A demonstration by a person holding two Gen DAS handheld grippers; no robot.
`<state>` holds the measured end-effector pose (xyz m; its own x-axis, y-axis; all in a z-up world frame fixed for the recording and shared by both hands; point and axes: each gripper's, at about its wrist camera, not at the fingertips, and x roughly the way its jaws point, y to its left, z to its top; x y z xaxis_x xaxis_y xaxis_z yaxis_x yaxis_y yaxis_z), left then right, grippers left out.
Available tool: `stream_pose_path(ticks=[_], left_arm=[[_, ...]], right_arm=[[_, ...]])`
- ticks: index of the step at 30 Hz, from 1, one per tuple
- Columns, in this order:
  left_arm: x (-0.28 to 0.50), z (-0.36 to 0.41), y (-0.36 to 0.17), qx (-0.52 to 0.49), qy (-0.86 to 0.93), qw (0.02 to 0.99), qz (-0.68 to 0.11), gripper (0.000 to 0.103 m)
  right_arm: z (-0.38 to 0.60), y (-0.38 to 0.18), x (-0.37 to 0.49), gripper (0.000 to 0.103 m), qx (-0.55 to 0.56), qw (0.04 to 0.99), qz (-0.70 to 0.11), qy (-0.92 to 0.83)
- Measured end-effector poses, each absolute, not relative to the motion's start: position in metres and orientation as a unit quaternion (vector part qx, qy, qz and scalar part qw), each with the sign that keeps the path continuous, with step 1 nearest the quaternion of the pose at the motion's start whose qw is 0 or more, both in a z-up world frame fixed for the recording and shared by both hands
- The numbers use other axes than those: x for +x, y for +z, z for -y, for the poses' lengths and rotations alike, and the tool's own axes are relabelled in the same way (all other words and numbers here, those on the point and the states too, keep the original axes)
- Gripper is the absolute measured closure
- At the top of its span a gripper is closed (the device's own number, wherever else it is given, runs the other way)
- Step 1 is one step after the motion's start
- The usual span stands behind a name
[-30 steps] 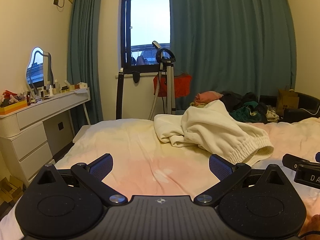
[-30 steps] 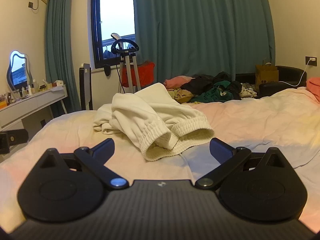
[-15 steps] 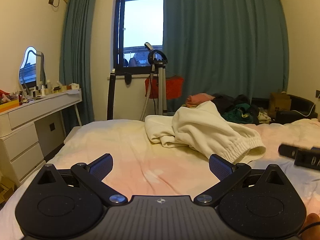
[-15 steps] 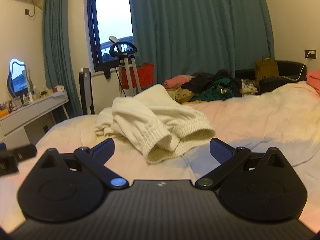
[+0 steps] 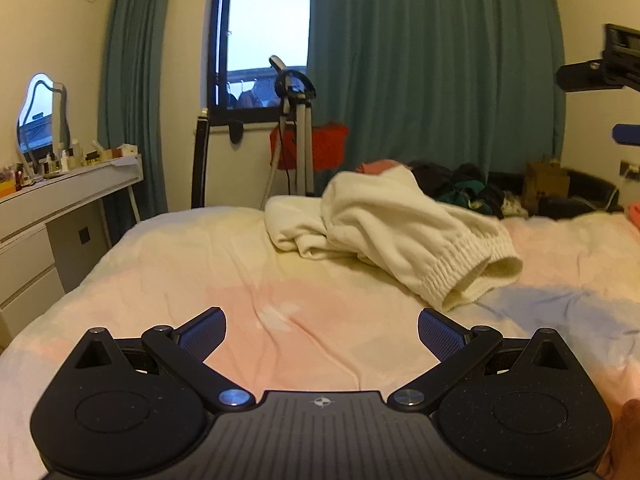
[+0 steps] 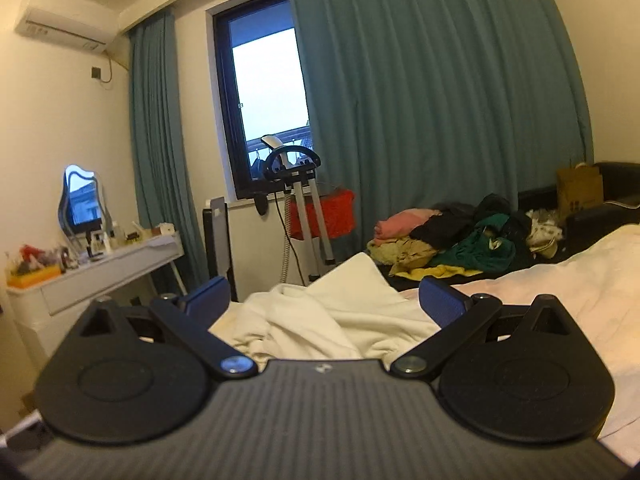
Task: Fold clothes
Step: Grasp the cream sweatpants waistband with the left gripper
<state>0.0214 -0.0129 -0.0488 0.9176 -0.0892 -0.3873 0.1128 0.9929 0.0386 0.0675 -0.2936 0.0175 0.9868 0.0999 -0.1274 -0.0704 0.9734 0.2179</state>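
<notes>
Both tongs gape; cream garment (image 5: 400, 232) partly hidden behind right tongs (image 6: 324, 304)

Teal curtains (image 5: 432, 80); dusk-lit window (image 5: 266, 36)

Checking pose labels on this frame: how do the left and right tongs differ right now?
1. The left tongs sit low over bare bedsheet, short of the cream garment; the right tongs sit higher, with the garment showing between the fingers.
2. The left view looks level across the bed; the right view is tilted up, taking in ceiling and air conditioner.

Shared: both are open and hold nothing.
</notes>
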Motion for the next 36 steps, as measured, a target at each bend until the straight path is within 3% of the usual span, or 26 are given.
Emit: stream_pose_path(ticks=[8,11,16,22,23,24,28,29,36], left_arm=[[0.080,0.052,-0.073,0.037,-0.110,0.966,-0.232,0.000],[0.105,0.086,-0.084,0.082,-0.126,0.963,-0.222,0.000],[0.150,0.137,-0.103,0.107,-0.150,0.962,-0.200,0.001],[0.187,0.176,-0.116,0.155,-0.109,0.969,-0.161,0.014],[0.192,0.178,-0.117,0.162,-0.096,0.970,-0.153,0.018],[0.198,0.180,-0.119,0.168,-0.085,0.972,-0.144,0.034],[0.208,0.173,-0.102,0.138,-0.060,0.983,-0.102,0.077],[0.209,0.167,-0.095,0.118,-0.059,0.986,-0.101,0.093],[0.168,0.092,-0.026,0.052,-0.048,0.996,-0.047,0.095]], right_arm=[[0.328,-0.027,0.074,0.000,0.145,0.985,-0.092,-0.036],[0.354,-0.039,0.078,0.000,0.207,0.971,-0.095,-0.079],[0.374,-0.061,0.085,0.000,0.219,0.957,-0.094,-0.167],[0.384,-0.084,0.103,0.000,0.234,0.949,-0.100,-0.186],[0.384,-0.087,0.107,0.000,0.232,0.949,-0.102,-0.189],[0.385,-0.089,0.110,0.000,0.233,0.949,-0.102,-0.187],[0.377,-0.099,0.124,0.000,0.223,0.954,-0.117,-0.162],[0.374,-0.102,0.127,0.000,0.218,0.956,-0.122,-0.154],[0.348,-0.106,0.137,0.000,0.174,0.970,-0.132,-0.103]])
